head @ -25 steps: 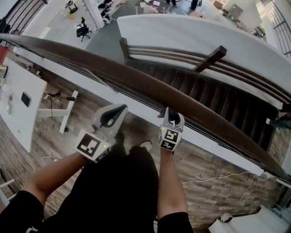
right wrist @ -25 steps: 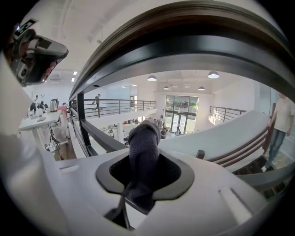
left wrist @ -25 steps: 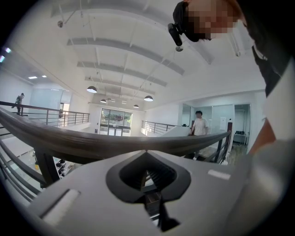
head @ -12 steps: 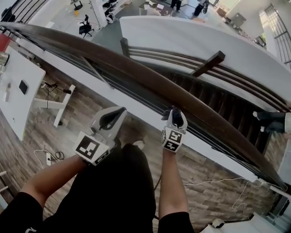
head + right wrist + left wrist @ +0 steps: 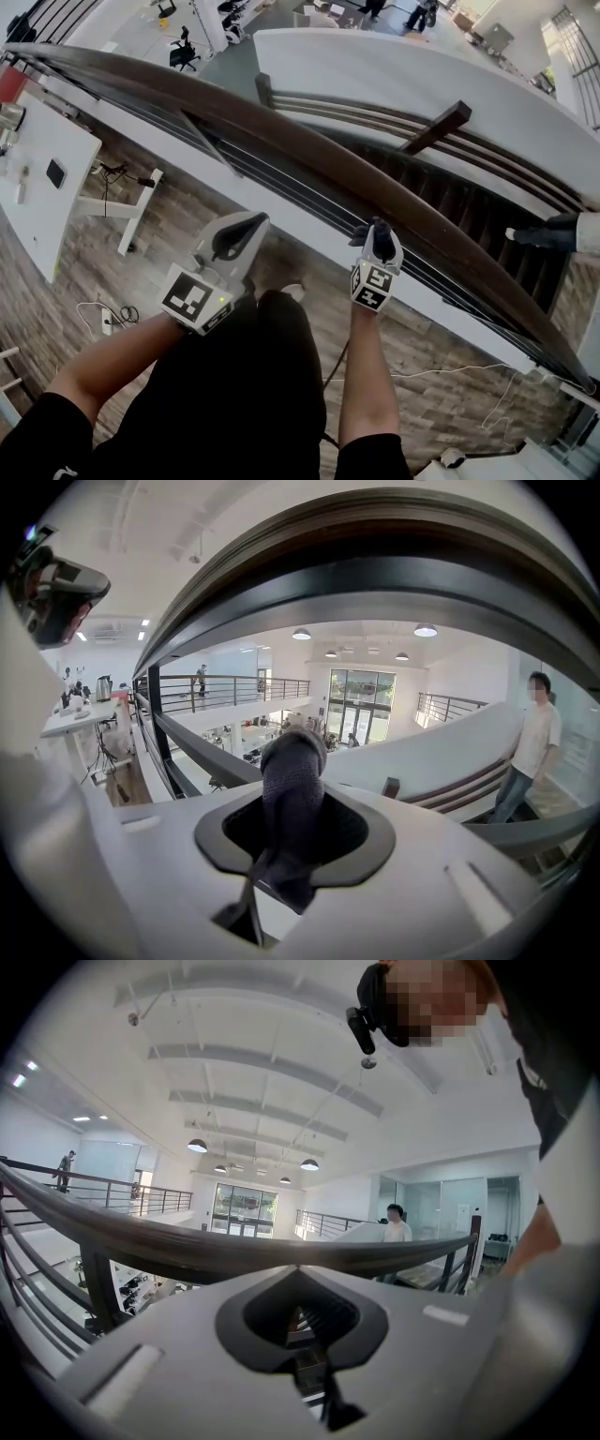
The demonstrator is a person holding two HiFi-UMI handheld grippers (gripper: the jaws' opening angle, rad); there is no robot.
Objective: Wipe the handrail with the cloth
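Mid-wipe, I reckon: right gripper (image 5: 377, 232) jaws pinch the cloth (image 5: 292, 789) at the rail's (image 5: 281, 141) near edge. Left gripper (image 5: 246, 225) jaws are pressed together, empty. Lots of rail left, probably.

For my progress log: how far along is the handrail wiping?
Done: cloth gripped in the right claw. In hand: it sits at the near edge of the handrail, contact unclear. Remaining: no wiped stretch shows, possibly the whole rail; left claw shut, empty.

The light-grey left gripper (image 5: 247, 223) and right gripper (image 5: 376, 231) are each fitted with a cube (image 5: 195, 298) of black-and-white square markers, and black short sleeves (image 5: 39, 424) are worn.
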